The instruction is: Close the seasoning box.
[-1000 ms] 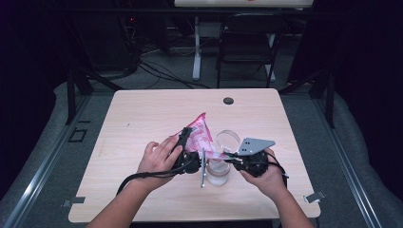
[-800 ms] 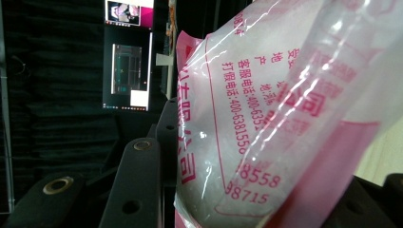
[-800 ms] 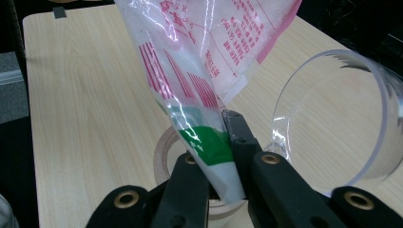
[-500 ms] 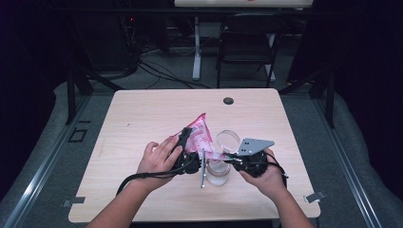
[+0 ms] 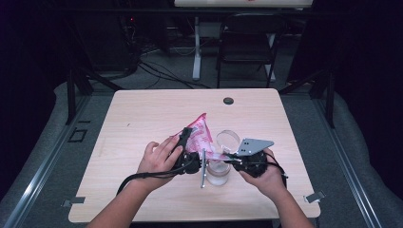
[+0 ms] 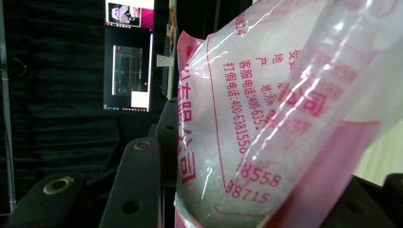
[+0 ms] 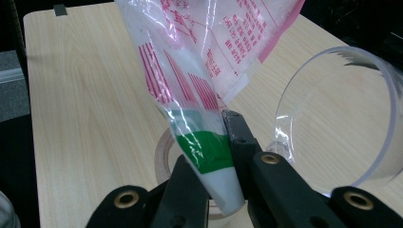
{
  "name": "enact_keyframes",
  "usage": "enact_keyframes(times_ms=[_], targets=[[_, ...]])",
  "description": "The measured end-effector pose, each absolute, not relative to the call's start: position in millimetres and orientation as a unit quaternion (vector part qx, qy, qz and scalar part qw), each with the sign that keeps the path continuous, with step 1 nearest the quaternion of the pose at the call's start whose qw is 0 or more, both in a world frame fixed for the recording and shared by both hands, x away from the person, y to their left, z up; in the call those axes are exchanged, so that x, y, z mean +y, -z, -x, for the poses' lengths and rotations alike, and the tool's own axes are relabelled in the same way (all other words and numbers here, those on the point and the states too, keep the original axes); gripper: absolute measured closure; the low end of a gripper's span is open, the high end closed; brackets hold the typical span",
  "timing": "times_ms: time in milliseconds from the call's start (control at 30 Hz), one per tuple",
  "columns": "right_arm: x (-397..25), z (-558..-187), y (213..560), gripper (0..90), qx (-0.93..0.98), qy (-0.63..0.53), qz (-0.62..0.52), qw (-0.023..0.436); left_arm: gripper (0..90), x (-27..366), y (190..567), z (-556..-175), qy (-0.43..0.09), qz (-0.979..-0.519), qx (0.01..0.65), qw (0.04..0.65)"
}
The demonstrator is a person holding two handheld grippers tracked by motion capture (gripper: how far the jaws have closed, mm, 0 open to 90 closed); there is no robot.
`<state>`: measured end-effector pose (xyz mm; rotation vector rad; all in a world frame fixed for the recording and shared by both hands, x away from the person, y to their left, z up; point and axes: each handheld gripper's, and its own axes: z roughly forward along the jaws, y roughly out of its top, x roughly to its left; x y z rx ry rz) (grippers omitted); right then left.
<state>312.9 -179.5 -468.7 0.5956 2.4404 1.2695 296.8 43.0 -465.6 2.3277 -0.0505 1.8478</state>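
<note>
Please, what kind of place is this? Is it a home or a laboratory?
Probably a lab or recording studio, not a home. The light wooden table stands among black curtains, cables lie across the floor behind it, and a monitor glows in the dark background.

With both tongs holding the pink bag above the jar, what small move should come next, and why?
Probably raise the left tongs a little. The right tongs pinch the bag corner low over the jar, so lifting the far end should tip the white contents down.
</note>
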Motion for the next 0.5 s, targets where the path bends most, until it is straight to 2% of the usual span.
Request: enact_keyframes(times_ms=[500], targets=[[-179.5,-313.2,469.3,88.0,0.858,-0.441,-0.208,0.163,61.5,41.7,465.7,-296.5,-0.619,-0.78,-0.019,0.085]])
